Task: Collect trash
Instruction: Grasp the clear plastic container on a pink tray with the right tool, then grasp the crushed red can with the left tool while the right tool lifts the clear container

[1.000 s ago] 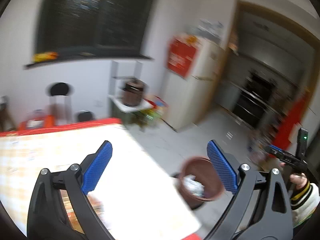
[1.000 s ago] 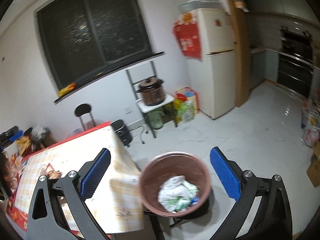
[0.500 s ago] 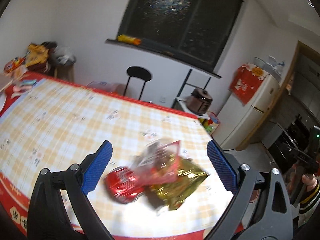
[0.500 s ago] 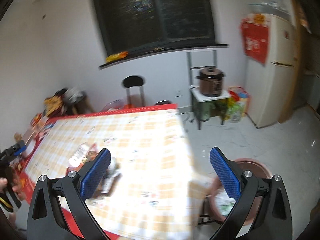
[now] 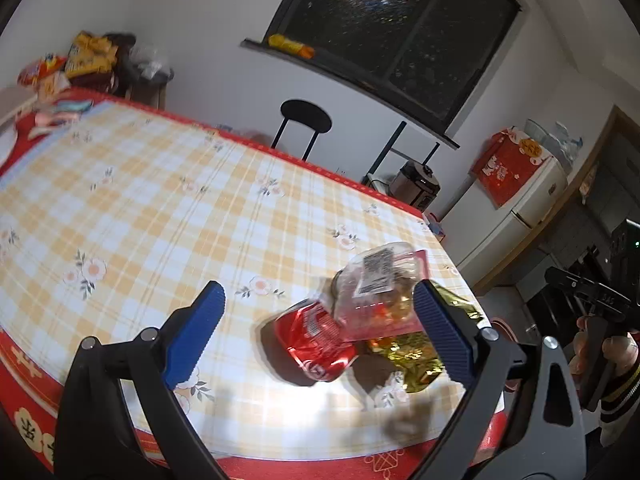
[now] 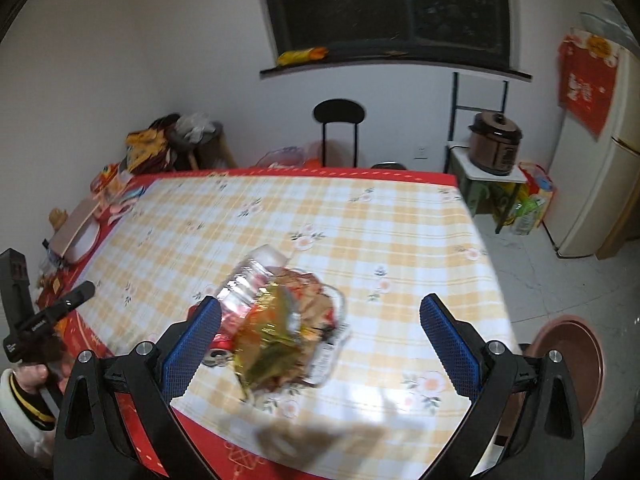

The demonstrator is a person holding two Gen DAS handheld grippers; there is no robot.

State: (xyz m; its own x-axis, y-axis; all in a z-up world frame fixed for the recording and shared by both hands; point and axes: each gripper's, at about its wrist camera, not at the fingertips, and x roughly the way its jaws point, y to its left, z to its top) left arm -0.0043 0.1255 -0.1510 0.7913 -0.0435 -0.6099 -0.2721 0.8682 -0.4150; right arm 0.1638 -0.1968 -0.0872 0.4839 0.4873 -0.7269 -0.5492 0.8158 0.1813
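Observation:
A heap of trash lies near the front corner of the checked tablecloth (image 5: pixel 160 200): a crushed red can (image 5: pixel 316 336), a clear plastic tray (image 5: pixel 376 292) with a label, and a gold foil wrapper (image 5: pixel 412 352). My left gripper (image 5: pixel 320 332) hovers over the heap, open, with the can between its blue fingers. In the right wrist view the gold wrapper (image 6: pixel 268 340) lies on the clear tray (image 6: pixel 256 280). My right gripper (image 6: pixel 320 344) is open above that pile. The brown trash bin (image 6: pixel 568 364) stands on the floor at the table's right.
A black chair (image 6: pixel 339 120) stands behind the table. Snack bags and plates (image 6: pixel 108 196) crowd the far left end. A rice cooker (image 6: pixel 496 144) sits on a small stand beside a fridge (image 6: pixel 592 160). A hand (image 5: pixel 600 344) holds the other gripper.
Both grippers have swung away from the brown bin to face the table. They now sit closer over the trash heap than half a second ago, both still open.

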